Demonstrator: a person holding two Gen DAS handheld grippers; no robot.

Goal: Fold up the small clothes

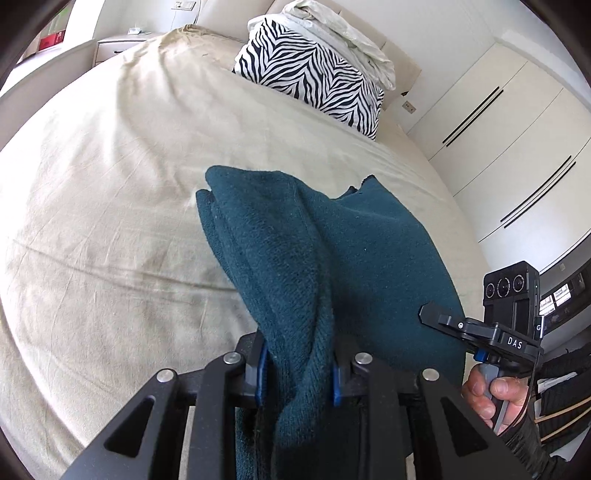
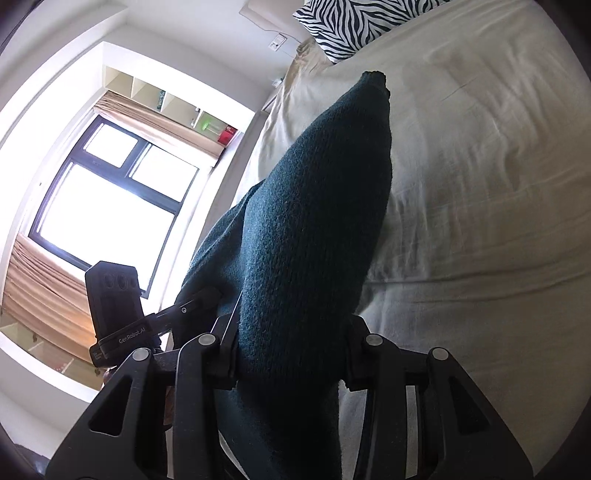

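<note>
A dark teal knitted garment (image 1: 317, 251) hangs over the beige bed sheet (image 1: 110, 192), stretched between both grippers. My left gripper (image 1: 299, 373) is shut on a bunched edge of it, blue pads pressing the cloth from both sides. My right gripper (image 2: 291, 354) is shut on another edge of the same garment (image 2: 310, 221), which drapes forward over its fingers and hides the tips. The right gripper also shows in the left wrist view (image 1: 428, 314), held by a hand at the lower right. The left gripper shows in the right wrist view (image 2: 210, 295), biting the cloth.
A zebra-print pillow (image 1: 314, 74) with a crumpled white sheet (image 1: 343, 33) on top lies at the head of the bed. White wardrobe doors (image 1: 517, 147) stand to the right. A window (image 2: 110, 206) with beige curtains is beyond the bed.
</note>
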